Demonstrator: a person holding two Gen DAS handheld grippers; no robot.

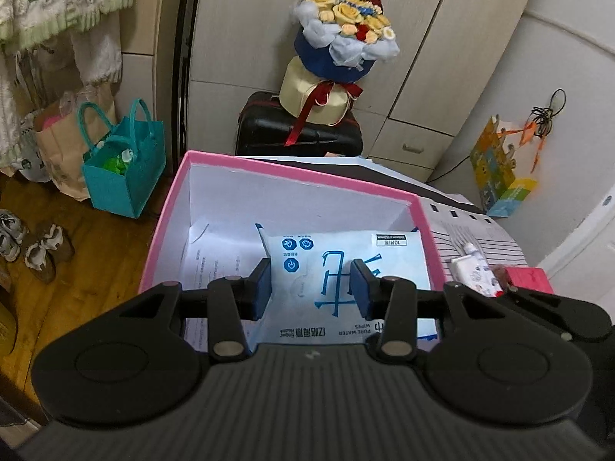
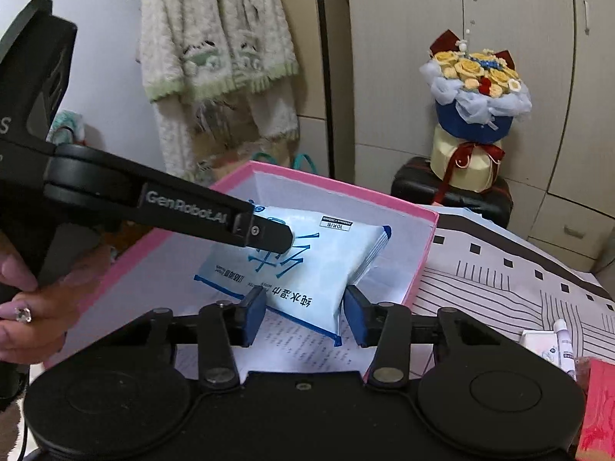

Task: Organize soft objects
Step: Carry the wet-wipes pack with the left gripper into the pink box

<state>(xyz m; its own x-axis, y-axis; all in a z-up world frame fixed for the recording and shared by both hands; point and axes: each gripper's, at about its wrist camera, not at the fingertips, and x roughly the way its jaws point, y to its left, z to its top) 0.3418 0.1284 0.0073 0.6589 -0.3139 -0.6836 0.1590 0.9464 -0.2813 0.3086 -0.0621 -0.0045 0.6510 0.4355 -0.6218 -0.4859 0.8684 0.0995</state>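
A tabletop [image 2: 511, 269] under a cloth printed with black lines carries an open pink box [image 1: 292, 176] with white walls. Behind it stand pale wardrobe doors [image 2: 442, 57], a black suitcase [image 1: 265, 123] bearing a bouquet [image 1: 346, 34], a fluffy garment [image 2: 215, 50] on the wall and a teal bag [image 1: 123, 169] on the wood floor.

The left gripper [image 1: 311, 284] slants down over the box, a hand [image 2: 34, 307] with a ring on its handle. Its jaws stand partly apart above the pack of wet wipes [image 1: 346, 269]; whether the pads touch it I cannot tell. The right gripper [image 2: 303, 315] also tilts downward, its jaws partly apart at the pack's near corner, pads clear of it.

The pale blue pack lies inside the box on a printed sheet [image 1: 219, 265], its long axis running from the near left to the far right
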